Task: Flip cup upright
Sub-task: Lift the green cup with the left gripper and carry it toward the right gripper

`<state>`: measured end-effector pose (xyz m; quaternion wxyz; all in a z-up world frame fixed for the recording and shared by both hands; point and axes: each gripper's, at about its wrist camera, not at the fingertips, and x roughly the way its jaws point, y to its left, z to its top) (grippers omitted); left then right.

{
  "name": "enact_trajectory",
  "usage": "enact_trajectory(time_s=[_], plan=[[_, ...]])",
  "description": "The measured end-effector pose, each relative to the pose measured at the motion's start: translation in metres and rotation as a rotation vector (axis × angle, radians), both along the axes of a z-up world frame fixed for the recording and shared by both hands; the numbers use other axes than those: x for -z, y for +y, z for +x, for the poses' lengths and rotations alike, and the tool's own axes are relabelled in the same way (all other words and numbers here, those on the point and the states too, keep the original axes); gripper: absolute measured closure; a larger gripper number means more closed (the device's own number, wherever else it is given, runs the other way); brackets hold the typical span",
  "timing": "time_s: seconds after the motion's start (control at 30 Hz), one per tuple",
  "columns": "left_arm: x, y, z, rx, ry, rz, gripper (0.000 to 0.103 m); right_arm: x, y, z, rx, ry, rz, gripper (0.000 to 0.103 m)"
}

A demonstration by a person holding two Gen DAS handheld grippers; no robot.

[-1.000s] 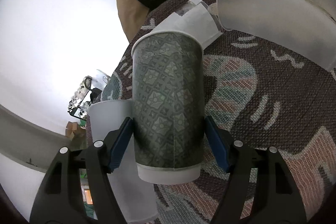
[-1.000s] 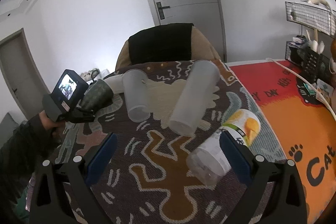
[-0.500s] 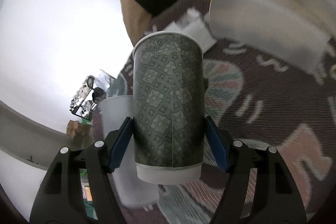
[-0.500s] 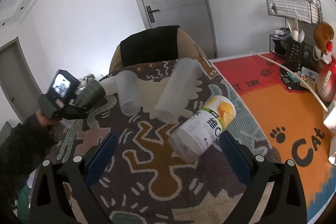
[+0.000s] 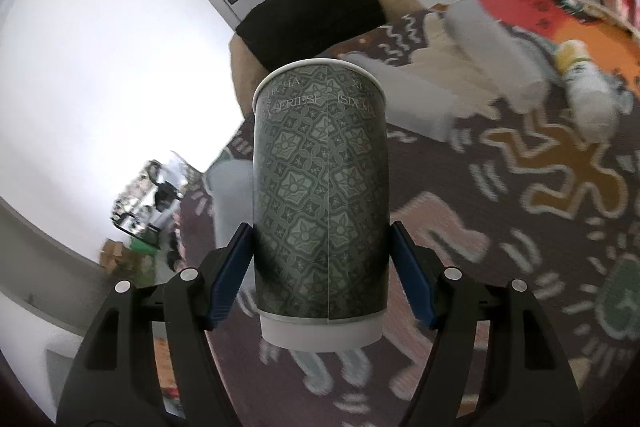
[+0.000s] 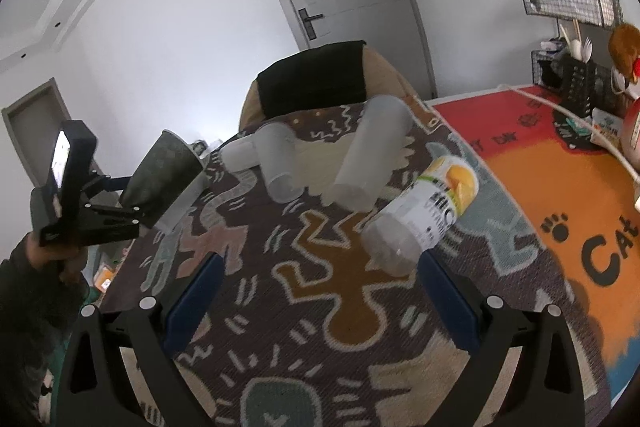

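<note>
L gripper [image 5: 320, 283] clamped on green patterned paper cup [image 5: 320, 195], blue pads [image 5: 230, 281] pressing both sides near its white base. From R wrist view the cup [image 6: 162, 187] hangs in air, tilted, rim pointing up and away, above left edge of patterned rug [image 6: 320, 327]. R gripper [image 6: 316, 301] spread wide, nothing between fingers, hovering over rug. On rug: two frosted plastic cups lying on sides, short one [image 6: 278, 165] & tall one [image 6: 372, 153], touching or nearly so, hard to say. Labelled bottle [image 6: 424, 211] lying just beside tall cup.
</note>
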<state>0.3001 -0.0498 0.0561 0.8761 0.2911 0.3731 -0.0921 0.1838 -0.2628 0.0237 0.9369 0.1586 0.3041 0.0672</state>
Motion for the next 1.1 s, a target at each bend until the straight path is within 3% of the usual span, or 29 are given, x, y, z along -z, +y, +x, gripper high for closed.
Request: enact_trajectory(time_s=[0.27, 0.73, 1.1], plan=[[-0.008, -0.005, -0.057, 0.029, 0.092, -0.200, 0.034, 0.016, -0.002, -0.018, -0.037, 0.033, 0.048, 0.008], [0.015, -0.008, -0.112, -0.069, 0.267, -0.576, 0.034, 0.048, -0.010, -0.031, -0.114, 0.086, 0.164, 0.008], [0.065, -0.027, -0.137, -0.138, 0.398, -0.678, 0.034, 0.067, -0.026, -0.044, -0.137, 0.139, 0.276, 0.008]])
